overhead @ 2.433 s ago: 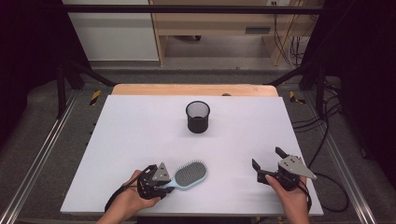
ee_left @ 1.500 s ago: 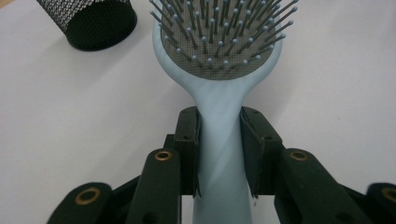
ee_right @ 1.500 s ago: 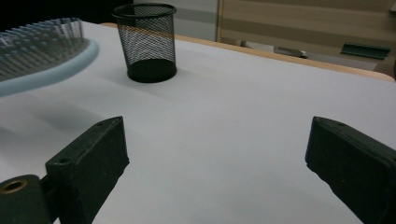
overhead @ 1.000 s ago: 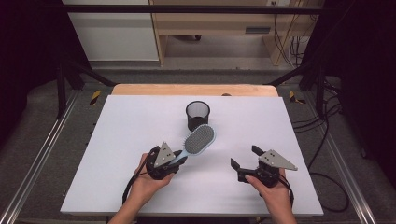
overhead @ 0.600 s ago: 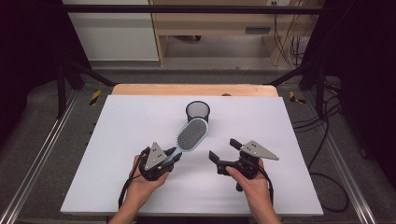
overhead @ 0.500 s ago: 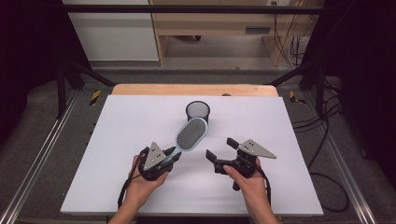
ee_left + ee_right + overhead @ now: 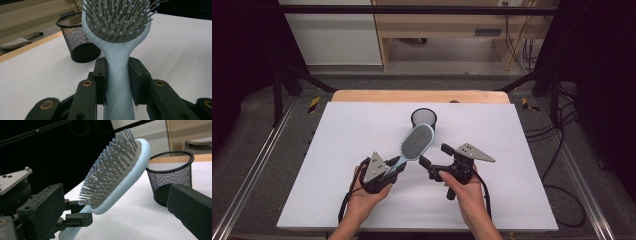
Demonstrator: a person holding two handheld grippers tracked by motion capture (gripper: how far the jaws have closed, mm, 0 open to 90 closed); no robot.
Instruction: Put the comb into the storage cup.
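**Gripping the brush by its handle, right jaws spread beside it**

Clamped tight: the left gripper (image 7: 396, 169) has both pads pressed on the handle of the pale blue brush (image 7: 416, 143), and the left gripper view shows that handle (image 7: 118, 82) squeezed between the two black jaws with no gap either side. Brush head points toward one o'clock from the left hand (image 7: 364, 197) in the high view, lifted off the table (image 7: 337, 150), bristles facing up and toward the right hand.

Over to the right gripper (image 7: 433, 156): jaws stand wide apart, nothing between the pads. It sits just beside the brush, at about four o'clock from the head, close but not touching as far as the high view tells. In the right gripper view the brush (image 7: 117, 177) fills the space between the jaws farther off, tilted, its bristles facing the left-hand jaw.

The black mesh cup (image 7: 423, 119) stands upright at twelve o'clock from the brush head, its rim just past the tip in the high view; whether they touch I cannot tell. In the left gripper view the cup (image 7: 76, 37) sits at ten o'clock of the head.

Room to move: bare white table spreads at nine o'clock and three o'clock of both hands, and the near edge lies just below the wrists at six o'clock. The far wooden edge (image 7: 419, 96) runs behind the cup.
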